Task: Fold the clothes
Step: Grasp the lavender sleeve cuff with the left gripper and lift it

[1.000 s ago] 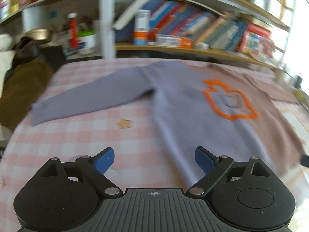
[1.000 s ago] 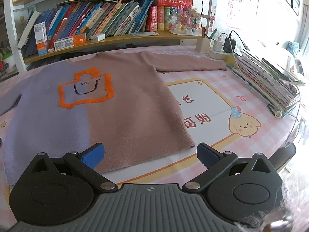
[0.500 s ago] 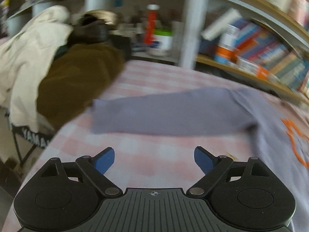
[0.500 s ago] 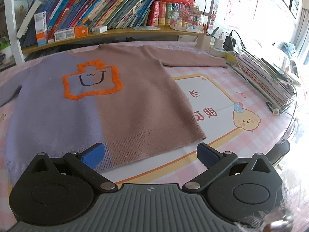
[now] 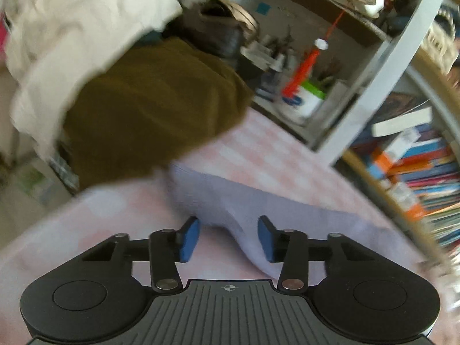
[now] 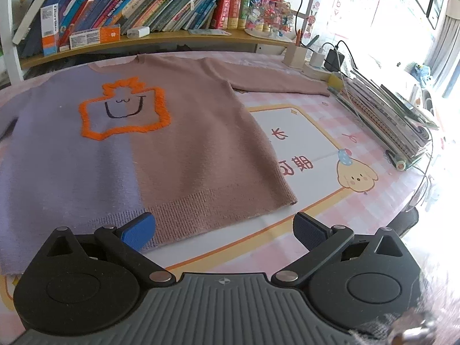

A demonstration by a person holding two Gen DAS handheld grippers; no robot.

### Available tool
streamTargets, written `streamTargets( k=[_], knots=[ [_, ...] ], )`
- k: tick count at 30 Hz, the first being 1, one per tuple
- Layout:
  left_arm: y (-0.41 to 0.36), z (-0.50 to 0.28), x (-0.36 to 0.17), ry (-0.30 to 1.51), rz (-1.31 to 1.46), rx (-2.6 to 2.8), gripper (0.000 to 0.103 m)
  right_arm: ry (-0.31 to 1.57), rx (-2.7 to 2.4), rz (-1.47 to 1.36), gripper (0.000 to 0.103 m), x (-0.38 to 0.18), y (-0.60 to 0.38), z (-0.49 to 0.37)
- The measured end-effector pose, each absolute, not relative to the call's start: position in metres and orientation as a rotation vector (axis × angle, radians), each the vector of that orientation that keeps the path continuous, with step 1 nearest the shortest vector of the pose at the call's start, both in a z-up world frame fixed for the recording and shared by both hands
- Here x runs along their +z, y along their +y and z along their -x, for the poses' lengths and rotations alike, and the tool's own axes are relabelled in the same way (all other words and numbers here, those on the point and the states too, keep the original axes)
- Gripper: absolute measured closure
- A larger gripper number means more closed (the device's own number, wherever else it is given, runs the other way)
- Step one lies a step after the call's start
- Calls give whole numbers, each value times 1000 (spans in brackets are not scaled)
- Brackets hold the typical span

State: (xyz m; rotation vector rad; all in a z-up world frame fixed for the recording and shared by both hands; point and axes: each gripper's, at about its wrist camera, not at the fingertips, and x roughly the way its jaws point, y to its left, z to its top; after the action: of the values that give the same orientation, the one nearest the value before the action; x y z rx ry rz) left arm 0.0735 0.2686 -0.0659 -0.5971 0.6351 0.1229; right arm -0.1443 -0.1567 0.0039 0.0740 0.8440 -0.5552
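A two-tone sweater point(image 6: 172, 143), lavender on the left and dusty pink on the right with an orange outline figure, lies flat on the pink checked table. In the left wrist view its lavender sleeve point(image 5: 230, 198) stretches from the cuff toward the lower right. My left gripper point(image 5: 228, 237) sits low over that sleeve near the cuff. Its jaws are closing with the fabric between the blue pads, and a gap still shows. My right gripper point(image 6: 222, 225) hovers open just in front of the sweater's hem, with nothing between its fingers.
A brown garment point(image 5: 143, 109) and a white one point(image 5: 72, 28) are piled past the table's left end. Bookshelves point(image 6: 143, 3) line the far edge. A stack of books point(image 6: 388, 120), a pen holder point(image 6: 296, 54) and chargers sit at the right. A printed mat point(image 6: 310, 143) lies beside the sweater.
The left gripper swung left from the sweater's body to the sleeve end, rolled, came down close to the fabric, and its jaws narrowed. The right gripper barely shifted.
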Motion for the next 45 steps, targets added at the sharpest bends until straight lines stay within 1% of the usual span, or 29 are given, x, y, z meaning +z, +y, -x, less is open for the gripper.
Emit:
streamTargets(
  k=[1, 6, 7, 8, 10, 15, 17, 28, 32, 40, 45],
  knots=[
    [265, -75, -67, 636, 615, 102, 67, 847, -559, -74, 0, 4, -157, 144],
    [253, -83, -70, 631, 643, 74, 67, 855, -562, -65, 0, 4, -156, 140],
    [255, -83, -70, 631, 653, 81, 68, 855, -561, -62, 0, 4, -156, 140],
    [258, -84, -70, 633, 667, 99, 71, 854, -560, -59, 0, 4, -155, 139],
    [264, -84, -72, 638, 689, 137, 85, 854, -563, -58, 0, 5, -156, 139],
    [269, -86, -73, 658, 705, 170, 99, 852, -560, -62, 0, 4, -157, 136],
    [269, -86, -72, 664, 700, 161, 100, 847, -548, -57, 0, 5, -156, 135],
    [221, -70, -11, 461, 582, -10, 100, 819, -463, -64, 0, 2, -172, 126],
    [178, -74, 12, 411, 517, -63, 100, 797, -392, -70, 0, 2, -190, 117],
    [53, -84, 47, 327, 376, -136, 100, 740, -191, -76, 0, 12, -249, 96],
    [-32, -106, 52, 343, 289, -170, 100, 741, -110, -101, 0, 13, -293, 91]
  ],
)
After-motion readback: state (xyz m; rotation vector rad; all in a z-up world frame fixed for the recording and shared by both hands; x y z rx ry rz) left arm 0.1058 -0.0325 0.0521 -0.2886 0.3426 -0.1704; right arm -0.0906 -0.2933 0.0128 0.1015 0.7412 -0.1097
